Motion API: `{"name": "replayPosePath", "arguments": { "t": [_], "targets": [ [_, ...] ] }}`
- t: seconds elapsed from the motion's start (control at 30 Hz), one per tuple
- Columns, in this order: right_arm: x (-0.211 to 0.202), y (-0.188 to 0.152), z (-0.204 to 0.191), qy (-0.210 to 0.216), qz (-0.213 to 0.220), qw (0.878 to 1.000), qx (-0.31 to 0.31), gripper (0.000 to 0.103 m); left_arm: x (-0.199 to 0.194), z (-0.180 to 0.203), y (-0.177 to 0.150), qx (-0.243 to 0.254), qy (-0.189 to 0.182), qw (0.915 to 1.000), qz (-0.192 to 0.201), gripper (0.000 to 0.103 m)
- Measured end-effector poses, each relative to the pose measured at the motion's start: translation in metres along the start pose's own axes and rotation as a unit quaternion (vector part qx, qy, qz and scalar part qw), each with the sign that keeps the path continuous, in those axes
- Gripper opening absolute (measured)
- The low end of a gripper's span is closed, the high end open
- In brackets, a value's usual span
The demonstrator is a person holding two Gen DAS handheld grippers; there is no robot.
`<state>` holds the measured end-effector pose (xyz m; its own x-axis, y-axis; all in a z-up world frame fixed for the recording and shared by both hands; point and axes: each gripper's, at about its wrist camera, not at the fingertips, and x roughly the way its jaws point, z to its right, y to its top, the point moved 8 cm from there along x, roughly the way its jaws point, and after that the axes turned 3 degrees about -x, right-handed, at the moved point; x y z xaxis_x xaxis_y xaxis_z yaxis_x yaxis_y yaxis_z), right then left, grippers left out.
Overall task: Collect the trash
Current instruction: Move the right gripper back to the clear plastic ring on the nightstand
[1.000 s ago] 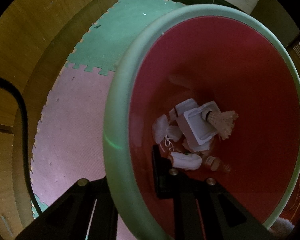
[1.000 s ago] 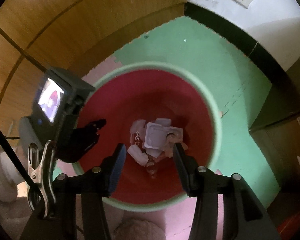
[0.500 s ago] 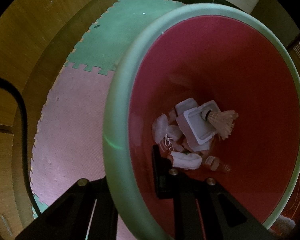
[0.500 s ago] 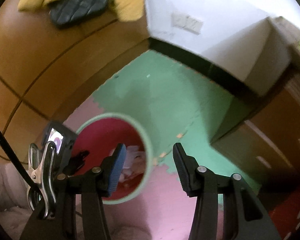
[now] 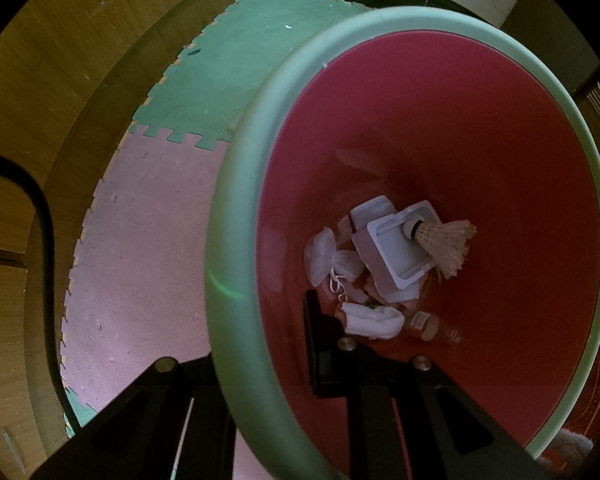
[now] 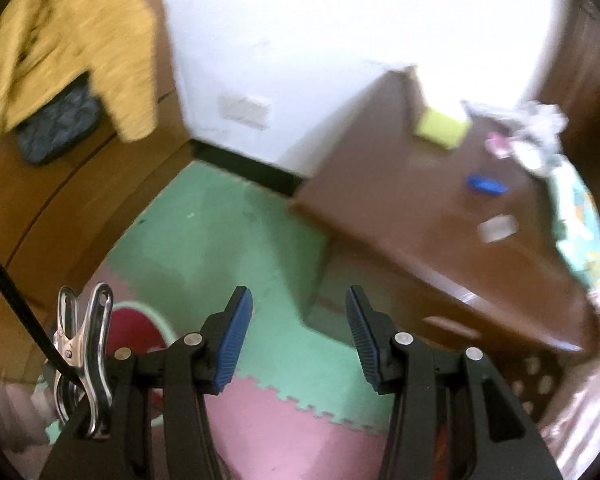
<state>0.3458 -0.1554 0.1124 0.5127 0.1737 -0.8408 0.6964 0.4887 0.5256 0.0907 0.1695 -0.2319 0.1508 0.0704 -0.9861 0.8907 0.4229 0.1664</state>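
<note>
A trash bin with a pale green rim (image 5: 235, 216) and red inside fills the left wrist view. At its bottom lie white plastic trays (image 5: 396, 256), a shuttlecock (image 5: 452, 240), a crumpled tissue (image 5: 374, 320) and a small bottle (image 5: 428, 326). My left gripper (image 5: 267, 344) is shut on the bin's rim, one finger inside and one outside. In the right wrist view my right gripper (image 6: 295, 320) stands open and empty, high above the floor mats. The bin (image 6: 139, 326) shows only at its lower left. On a brown table (image 6: 420, 216) to the right lie blurred scraps: a yellow-green block (image 6: 440, 128), a blue piece (image 6: 486, 184), a white piece (image 6: 498, 228) and crumpled wrappers (image 6: 532, 132).
Green and pink foam mats (image 6: 235, 240) cover the floor. Wooden panelling (image 6: 59, 208) runs along the left with a yellow garment (image 6: 59, 48) hung over it. A white wall (image 6: 300, 40) with sockets stands behind. A black cable (image 5: 39, 240) crosses the left.
My right gripper has risen away from above the bin and swung right, bringing the brown table into view, still open and empty. The left gripper and bin have not moved.
</note>
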Motion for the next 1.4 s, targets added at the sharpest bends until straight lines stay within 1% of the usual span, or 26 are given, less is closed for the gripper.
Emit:
{"name": "replayPosePath", "arguments": {
  "t": [0.1, 0.2, 0.27, 0.37, 0.63, 0.83, 1.0, 1.3, 1.37, 1.4],
  "targets": [
    [0.001, 0.013, 0.033, -0.033, -0.007, 0.999, 0.017, 0.05, 0.0, 0.0, 0.0, 0.0, 0.0, 1.0, 0.0, 0.01],
    [0.003, 0.022, 0.059, -0.056, -0.011, 0.997, 0.048, 0.05, 0.0, 0.0, 0.0, 0.0, 0.0, 1.0, 0.0, 0.01],
    [0.005, 0.027, 0.073, -0.073, -0.011, 0.996, 0.057, 0.05, 0.0, 0.0, -0.001, 0.0, 0.0, 1.0, 0.0, 0.01],
    [0.009, 0.03, 0.09, -0.094, -0.016, 0.993, 0.07, 0.05, 0.0, 0.0, 0.0, 0.0, 0.0, 1.0, 0.0, 0.01],
    [0.029, 0.034, 0.117, -0.122, -0.031, 0.986, 0.108, 0.05, 0.0, 0.0, -0.001, -0.001, 0.0, 1.0, 0.0, 0.01],
    [0.037, 0.032, 0.145, -0.134, -0.034, 0.977, 0.164, 0.05, 0.0, 0.0, -0.001, 0.0, -0.001, 1.0, 0.0, 0.01],
    [0.045, 0.028, 0.16, -0.131, -0.045, 0.969, 0.203, 0.05, 0.0, -0.001, -0.001, -0.001, -0.001, 1.0, 0.001, 0.01],
    [0.055, 0.023, 0.168, -0.127, -0.059, 0.966, 0.216, 0.049, 0.0, -0.001, 0.0, 0.0, -0.001, 1.0, 0.001, 0.01],
    [0.058, 0.021, 0.169, -0.126, -0.062, 0.966, 0.218, 0.046, 0.0, -0.001, 0.0, -0.001, -0.001, 1.0, 0.001, 0.01],
    [0.058, 0.02, 0.169, -0.127, -0.064, 0.966, 0.217, 0.043, 0.0, -0.001, 0.0, -0.001, -0.001, 1.0, 0.001, 0.01]
  ]
}}
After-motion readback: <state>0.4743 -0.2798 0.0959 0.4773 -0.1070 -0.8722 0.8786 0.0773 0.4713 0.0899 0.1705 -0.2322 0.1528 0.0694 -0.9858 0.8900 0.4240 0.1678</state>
